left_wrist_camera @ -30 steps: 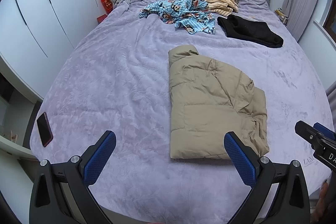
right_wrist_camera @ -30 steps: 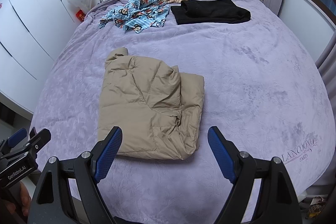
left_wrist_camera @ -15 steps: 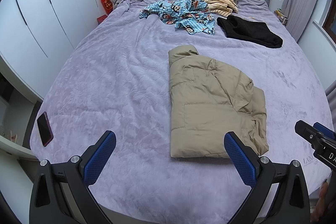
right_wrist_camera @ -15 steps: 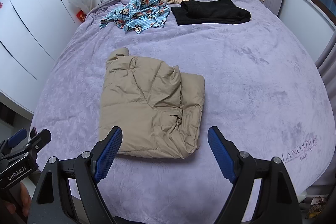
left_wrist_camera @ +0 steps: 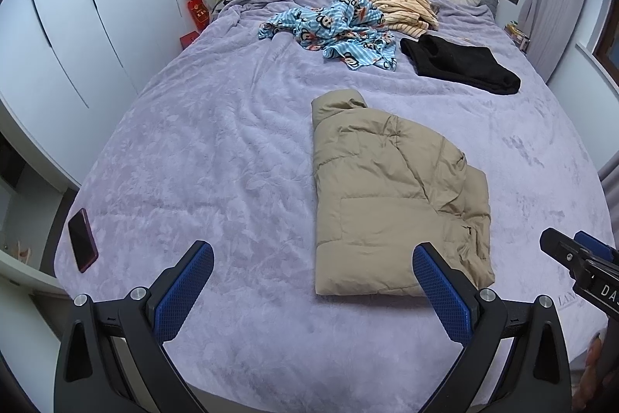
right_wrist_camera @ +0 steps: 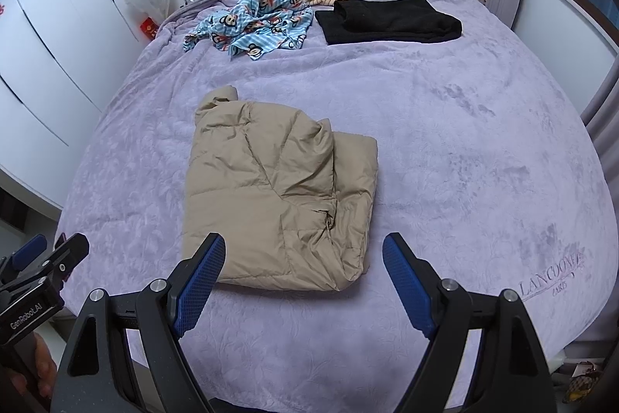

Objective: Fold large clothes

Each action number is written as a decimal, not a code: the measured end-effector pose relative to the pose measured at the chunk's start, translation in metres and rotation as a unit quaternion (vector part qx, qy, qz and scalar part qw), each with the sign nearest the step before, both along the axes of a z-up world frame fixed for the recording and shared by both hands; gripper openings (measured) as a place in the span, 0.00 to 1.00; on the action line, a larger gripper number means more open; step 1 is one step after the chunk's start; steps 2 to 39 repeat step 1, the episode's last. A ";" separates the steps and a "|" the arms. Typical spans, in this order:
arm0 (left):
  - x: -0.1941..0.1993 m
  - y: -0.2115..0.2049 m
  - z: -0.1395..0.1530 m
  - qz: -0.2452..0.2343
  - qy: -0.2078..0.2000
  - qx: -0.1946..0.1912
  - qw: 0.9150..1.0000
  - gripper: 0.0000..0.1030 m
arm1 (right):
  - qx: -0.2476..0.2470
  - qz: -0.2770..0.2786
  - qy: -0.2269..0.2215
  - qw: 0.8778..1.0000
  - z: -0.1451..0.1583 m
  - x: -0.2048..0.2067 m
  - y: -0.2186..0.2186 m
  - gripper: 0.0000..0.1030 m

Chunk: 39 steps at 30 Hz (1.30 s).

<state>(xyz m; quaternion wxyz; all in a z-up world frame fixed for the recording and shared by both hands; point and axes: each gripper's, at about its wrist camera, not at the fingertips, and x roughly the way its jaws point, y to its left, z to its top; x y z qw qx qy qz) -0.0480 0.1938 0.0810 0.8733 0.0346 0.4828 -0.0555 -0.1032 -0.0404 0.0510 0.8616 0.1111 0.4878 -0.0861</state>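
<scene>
Puffy tan quilted jacket [left_wrist_camera: 390, 204] lies folded lengthwise near the foot of the bed's lilac plush blanket [left_wrist_camera: 216, 157], just ahead of both grippers. Left gripper [left_wrist_camera: 309, 281] and right gripper [right_wrist_camera: 300, 271] hang above the near hem, jaws spread wide and holding nothing. Judging by that, the next fold goes best if each takes a near hem corner through all layers and both carry it level toward the collar.
</scene>
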 end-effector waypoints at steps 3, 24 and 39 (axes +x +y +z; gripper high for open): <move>0.001 0.000 0.000 0.000 0.002 -0.001 1.000 1.00 | 0.000 0.000 0.000 1.000 0.000 0.000 0.000 0.83; 0.001 0.000 0.000 0.000 0.002 -0.001 1.000 1.00 | 0.000 0.000 0.000 1.000 0.000 0.000 0.000 0.83; 0.001 0.000 0.000 0.000 0.002 -0.001 1.000 1.00 | 0.000 0.000 0.000 1.000 0.000 0.000 0.000 0.83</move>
